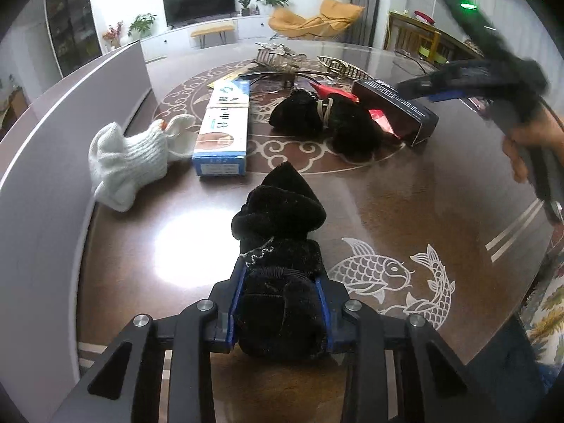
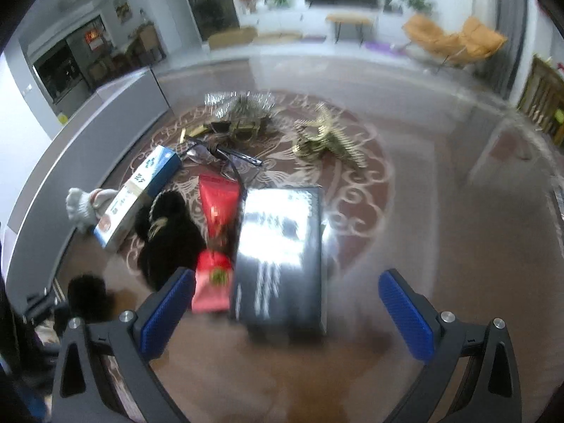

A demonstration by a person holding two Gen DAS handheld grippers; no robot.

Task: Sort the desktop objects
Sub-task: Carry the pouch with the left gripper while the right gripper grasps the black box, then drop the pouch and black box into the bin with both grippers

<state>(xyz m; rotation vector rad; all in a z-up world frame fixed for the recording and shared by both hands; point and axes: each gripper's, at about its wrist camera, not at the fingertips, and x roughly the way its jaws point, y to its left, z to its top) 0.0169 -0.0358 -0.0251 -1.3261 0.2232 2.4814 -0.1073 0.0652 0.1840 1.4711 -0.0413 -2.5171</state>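
Left tongs (image 1: 280, 312) were clenched on a black fuzzy glove (image 1: 278, 246), its tip pointing toward the far side of the desk (image 1: 405, 194). Right tongs (image 2: 287, 305) hung released, blue pads (image 2: 405, 313) spread wide above the near end of a dark box (image 2: 280, 257), not touching it as far as the blur allowed. Just left of that box lay a red packet (image 2: 215, 236), then a second black fuzzy bundle (image 1: 324, 120). Farther left, a blue-and-white carton (image 1: 224, 130) rested beside a white knit glove (image 1: 128, 162). Two wooden skeleton models (image 2: 328, 137) stood at the far side.
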